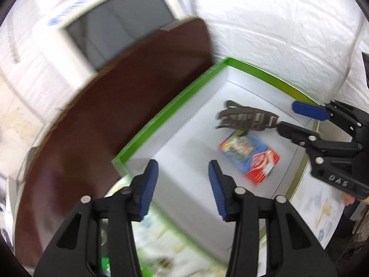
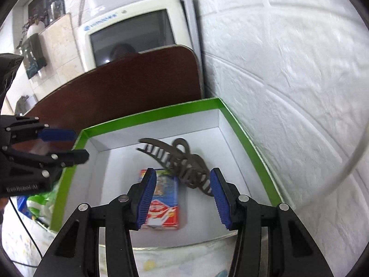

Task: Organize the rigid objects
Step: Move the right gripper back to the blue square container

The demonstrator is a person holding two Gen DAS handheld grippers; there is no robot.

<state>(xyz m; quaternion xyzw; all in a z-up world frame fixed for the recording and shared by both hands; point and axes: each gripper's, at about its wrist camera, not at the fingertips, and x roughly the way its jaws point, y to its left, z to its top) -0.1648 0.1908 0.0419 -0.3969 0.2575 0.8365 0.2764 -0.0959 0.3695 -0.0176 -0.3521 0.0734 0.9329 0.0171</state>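
A dark brown wooden board (image 2: 129,87) leans at left. Beside it, the green-rimmed white cardboard box (image 2: 147,115) holds a small red-and-blue carton (image 2: 165,204) touching a brown plastic hair claw (image 2: 182,159). Left gripper (image 1: 183,184) and right gripper (image 2: 183,198) both hover spread, empty.

Hair claw (image 2: 182,161) and small carton (image 2: 161,203) side by side inside box (image 2: 147,114), against wall (image 2: 288,80), before board (image 2: 129,85).

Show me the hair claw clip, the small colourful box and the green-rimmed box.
hair claw clip (image 2: 184,161), right wrist view, middle.
small colourful box (image 2: 165,204), right wrist view, top face.
green-rimmed box (image 2: 150,113), right wrist view, far rim.
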